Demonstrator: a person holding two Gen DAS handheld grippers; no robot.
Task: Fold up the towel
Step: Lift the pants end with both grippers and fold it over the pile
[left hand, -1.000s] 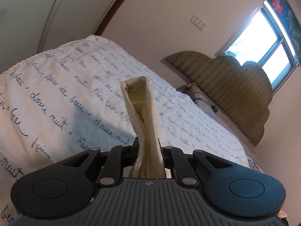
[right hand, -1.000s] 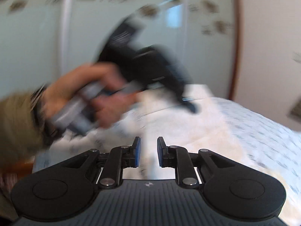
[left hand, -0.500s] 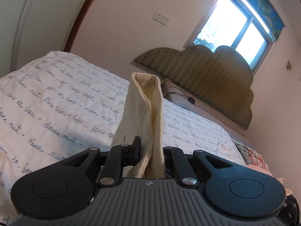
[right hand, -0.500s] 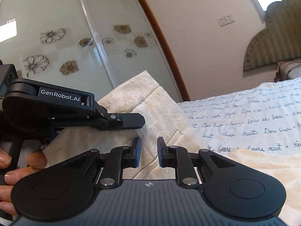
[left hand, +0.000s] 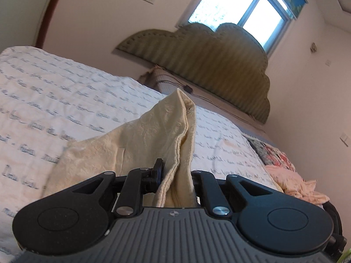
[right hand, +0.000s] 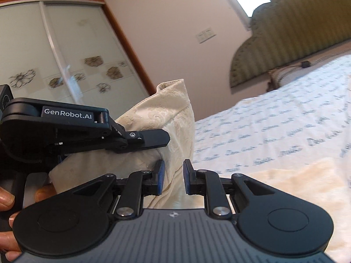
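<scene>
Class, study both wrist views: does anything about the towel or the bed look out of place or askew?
The cream towel is bunched, not flat: the left tongs pinch a crumpled corner above the script-printed bedspread. The right tongs are open and hold nothing. A pink cloth lies rumpled at the bed's far side.

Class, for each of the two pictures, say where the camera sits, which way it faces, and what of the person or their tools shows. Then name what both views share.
Left wrist view: sits on the left gripper, facing along the bed toward the headboard and window; its fingers clamp the towel.
Right wrist view: sits on the right gripper, jaws open, facing the wardrobe doors; the left gripper and the person's hand show.
Shared: towel, headboard, script-printed bedspread.
</scene>
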